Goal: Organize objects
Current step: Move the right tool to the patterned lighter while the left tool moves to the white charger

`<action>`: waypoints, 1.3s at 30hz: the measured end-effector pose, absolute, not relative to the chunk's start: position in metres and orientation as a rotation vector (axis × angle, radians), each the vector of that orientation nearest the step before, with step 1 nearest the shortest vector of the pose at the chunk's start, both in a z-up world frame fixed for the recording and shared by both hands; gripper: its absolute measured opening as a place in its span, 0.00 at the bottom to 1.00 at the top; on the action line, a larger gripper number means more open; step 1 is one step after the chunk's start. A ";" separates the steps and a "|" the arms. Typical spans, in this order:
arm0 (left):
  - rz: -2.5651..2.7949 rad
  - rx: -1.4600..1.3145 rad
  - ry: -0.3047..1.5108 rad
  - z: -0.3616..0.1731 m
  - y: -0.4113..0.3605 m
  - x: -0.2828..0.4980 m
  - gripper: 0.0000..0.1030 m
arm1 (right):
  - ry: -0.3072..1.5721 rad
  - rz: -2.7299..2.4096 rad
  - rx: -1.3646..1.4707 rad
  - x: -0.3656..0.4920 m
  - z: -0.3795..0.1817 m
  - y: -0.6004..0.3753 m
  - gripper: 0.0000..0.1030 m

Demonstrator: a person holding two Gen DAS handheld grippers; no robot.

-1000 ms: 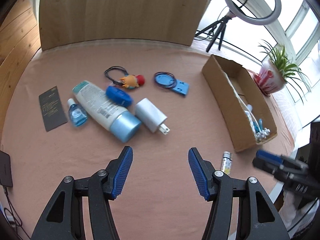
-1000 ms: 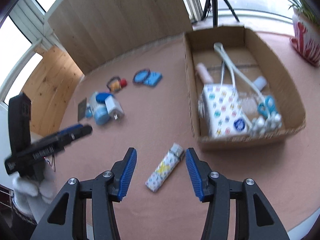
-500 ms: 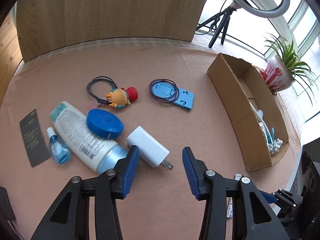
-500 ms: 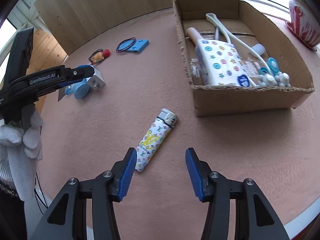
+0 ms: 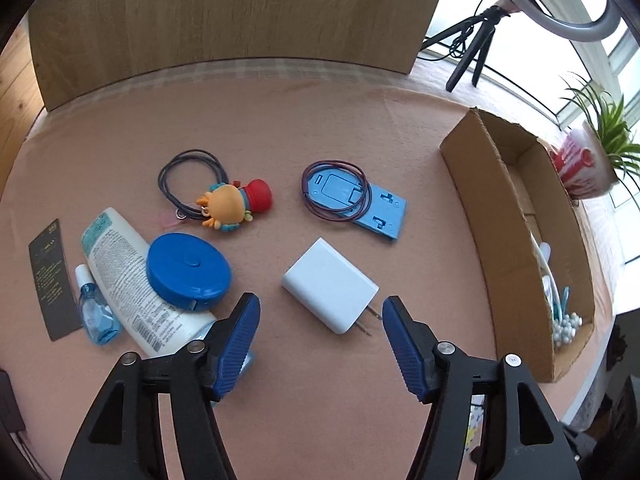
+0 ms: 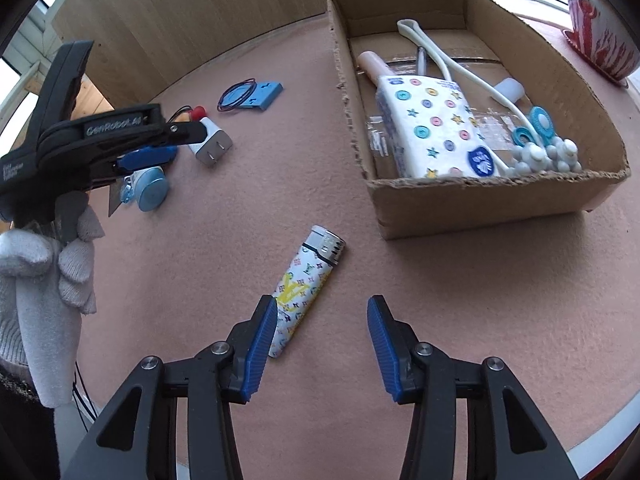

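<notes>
— Jaws on the left gripper [image 5: 320,312]?
— Spread wide, empty, just short of the white charger [image 5: 330,284] on the table [image 5: 320,140].
— And the right gripper [image 6: 322,318]?
— Wide apart too, holding nothing; patterned lighter [image 6: 306,286] beside its left finger, cardboard box [image 6: 480,208] further right.

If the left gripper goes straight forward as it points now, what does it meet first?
Most likely the white charger. It lies just ahead of the open left gripper, between the finger lines, prongs toward the gripper. How high the gripper is above the table is unclear.
</notes>
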State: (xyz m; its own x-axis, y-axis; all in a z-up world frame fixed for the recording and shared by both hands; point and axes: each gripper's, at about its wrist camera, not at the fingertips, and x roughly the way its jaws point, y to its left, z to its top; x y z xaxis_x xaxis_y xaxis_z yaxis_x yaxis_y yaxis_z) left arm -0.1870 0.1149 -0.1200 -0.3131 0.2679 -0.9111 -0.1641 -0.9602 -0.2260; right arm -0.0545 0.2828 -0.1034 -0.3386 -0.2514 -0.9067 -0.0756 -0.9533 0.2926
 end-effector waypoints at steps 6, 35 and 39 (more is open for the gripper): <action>2.366 -1.725 -0.155 -0.130 0.127 -0.201 0.66 | -0.392 -2.441 1.752 -0.064 -0.110 0.268 0.42; 2.301 -1.601 0.085 -0.139 0.101 -0.098 0.59 | -0.032 -2.435 1.690 -0.079 -0.110 0.241 0.25; 2.320 -1.596 0.085 -0.139 0.090 -0.077 0.59 | 0.056 -2.392 1.636 -0.085 -0.112 0.223 0.24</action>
